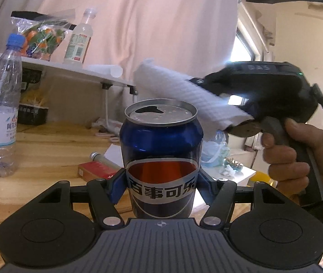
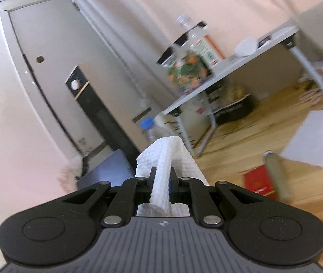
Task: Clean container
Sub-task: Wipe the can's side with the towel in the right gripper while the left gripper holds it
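Can (image 1: 161, 159) base hidden, tissue (image 2: 163, 173) end pinched

A: How is the light?

B: Soft, even daylight. In the left wrist view it enters through a blown-out window (image 1: 244, 50) at upper right; glare glints on the can (image 1: 161, 159) top.

A: Is it sharp?

B: The left view mostly is. The right view is smeared by motion blur, especially the bottles (image 2: 191, 52) and white table (image 2: 241, 68). Fisheye bending curves all edges; corners go black.
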{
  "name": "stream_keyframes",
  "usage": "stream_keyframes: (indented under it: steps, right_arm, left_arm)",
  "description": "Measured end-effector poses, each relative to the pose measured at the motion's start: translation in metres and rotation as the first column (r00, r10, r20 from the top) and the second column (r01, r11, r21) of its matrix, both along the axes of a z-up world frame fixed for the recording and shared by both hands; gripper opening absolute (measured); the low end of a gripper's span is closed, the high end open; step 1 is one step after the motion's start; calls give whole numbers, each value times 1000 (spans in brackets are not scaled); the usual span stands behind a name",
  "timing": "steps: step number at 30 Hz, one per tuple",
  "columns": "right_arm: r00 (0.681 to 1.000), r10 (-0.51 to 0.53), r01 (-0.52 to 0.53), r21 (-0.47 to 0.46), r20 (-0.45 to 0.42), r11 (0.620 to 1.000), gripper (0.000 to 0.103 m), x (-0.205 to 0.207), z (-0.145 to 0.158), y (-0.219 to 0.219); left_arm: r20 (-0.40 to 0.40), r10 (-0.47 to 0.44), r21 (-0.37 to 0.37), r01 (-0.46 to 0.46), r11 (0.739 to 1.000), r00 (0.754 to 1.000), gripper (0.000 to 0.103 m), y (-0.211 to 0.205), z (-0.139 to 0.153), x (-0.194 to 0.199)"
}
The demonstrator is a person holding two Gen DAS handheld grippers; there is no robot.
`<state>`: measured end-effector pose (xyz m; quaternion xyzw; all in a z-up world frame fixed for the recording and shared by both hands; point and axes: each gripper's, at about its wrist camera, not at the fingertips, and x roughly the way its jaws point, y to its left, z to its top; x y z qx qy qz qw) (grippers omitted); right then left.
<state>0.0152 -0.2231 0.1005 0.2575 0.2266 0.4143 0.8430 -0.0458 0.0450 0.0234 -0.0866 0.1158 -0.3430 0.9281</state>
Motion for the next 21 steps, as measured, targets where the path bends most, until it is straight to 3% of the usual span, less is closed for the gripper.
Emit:
stream_keyframes:
  steps: [9,21]
  right_arm:
    - [991,35,-27,62,-132,998,11,20,-28,-6]
    - [968,-49,41,-41,-245,998,11,33,-84,-15]
  left_arm:
    - [33,-25,15,25,1000,999,66,-4,1,-4]
    - [29,-19,3,19,1000,999,66,-3,2,-1]
